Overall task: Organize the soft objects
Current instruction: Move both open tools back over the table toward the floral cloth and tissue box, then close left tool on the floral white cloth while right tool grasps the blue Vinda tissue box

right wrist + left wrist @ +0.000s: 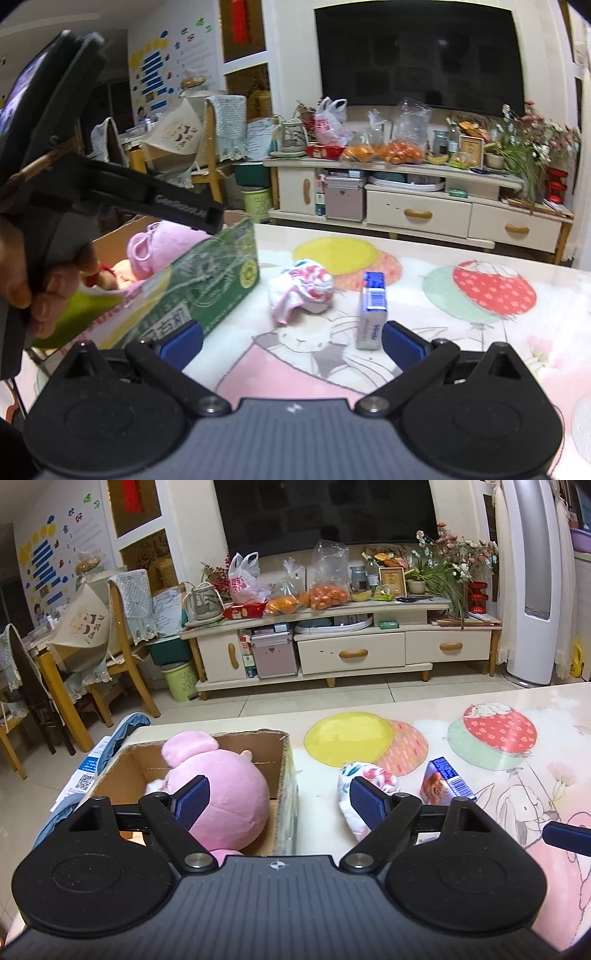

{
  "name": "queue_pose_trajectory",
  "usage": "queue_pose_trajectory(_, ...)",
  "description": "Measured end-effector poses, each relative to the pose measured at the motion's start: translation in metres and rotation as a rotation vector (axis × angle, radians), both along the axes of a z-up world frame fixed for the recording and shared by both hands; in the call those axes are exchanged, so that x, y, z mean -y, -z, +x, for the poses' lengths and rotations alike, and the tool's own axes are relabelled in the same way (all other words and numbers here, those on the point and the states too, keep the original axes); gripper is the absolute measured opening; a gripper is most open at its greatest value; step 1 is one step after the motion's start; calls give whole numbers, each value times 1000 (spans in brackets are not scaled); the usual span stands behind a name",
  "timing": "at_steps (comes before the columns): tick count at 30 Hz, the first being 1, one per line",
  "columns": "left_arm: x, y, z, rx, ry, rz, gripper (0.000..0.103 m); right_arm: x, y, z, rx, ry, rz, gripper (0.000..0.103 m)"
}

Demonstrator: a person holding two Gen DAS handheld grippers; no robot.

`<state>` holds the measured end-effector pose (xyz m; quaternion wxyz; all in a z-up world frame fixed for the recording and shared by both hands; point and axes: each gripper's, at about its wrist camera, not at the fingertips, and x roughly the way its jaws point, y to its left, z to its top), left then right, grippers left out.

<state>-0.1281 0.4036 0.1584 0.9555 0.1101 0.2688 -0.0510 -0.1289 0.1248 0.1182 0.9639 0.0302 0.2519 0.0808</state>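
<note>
On the desk [406,709] with its balloon-and-rabbit print, the open brown cardboard box [284,771] at the left edge already holds the round pink plush toy [229,797], with the left claw [280,797] spread wide and empty above it. One soft thing is judged left: the small floral rolled cloth bundle [303,291], mid-desk just beside the box, with a small blue-and-white carton [371,314] beside it. The right claw [291,341], wide and empty, needs to reach forward over the bundle, avoid the carton and close on the cloth.

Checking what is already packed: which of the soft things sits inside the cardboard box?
The pink plush toy; it lies in the open cardboard box, while the floral white-and-pink cloth bundle lies on the tabletop outside it.
</note>
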Motion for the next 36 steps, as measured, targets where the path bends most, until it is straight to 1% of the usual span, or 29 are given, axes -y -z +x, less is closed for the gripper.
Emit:
queue_pose_trajectory(10, -2, 3, 1, -3, 41, 9, 103, 25, 14, 6, 0, 72, 18, 102)
queue_pose_trajectory(19, -4, 3, -1, 2, 46, -14, 103, 48, 32, 21, 23, 170, 14, 101)
queue_pose_trajectory(21, -4, 3, 0, -3, 46, -23, 103, 52, 36, 28, 26, 175, 19, 98)
queue_pose_trajectory(26, 0, 5, 0, -13, 43, -43, 103, 52, 45, 47, 27, 169, 17, 97)
queue_pose_trajectory(29, 3, 6, 0, -15, 41, -46, 103, 50, 50, 59, 18, 155, 15, 83)
queue_pose_trajectory(30, 4, 6, 0, -17, 40, -48, 103, 49, 51, 63, 15, 152, 14, 80)
queue_pose_trajectory(34, 4, 7, 0, -24, 39, -59, 103, 49, 54, 76, 17, 147, 20, 78)
queue_pose_trajectory(36, 5, 8, 0, -26, 40, -61, 103, 50, 55, 83, 8, 144, 23, 75)
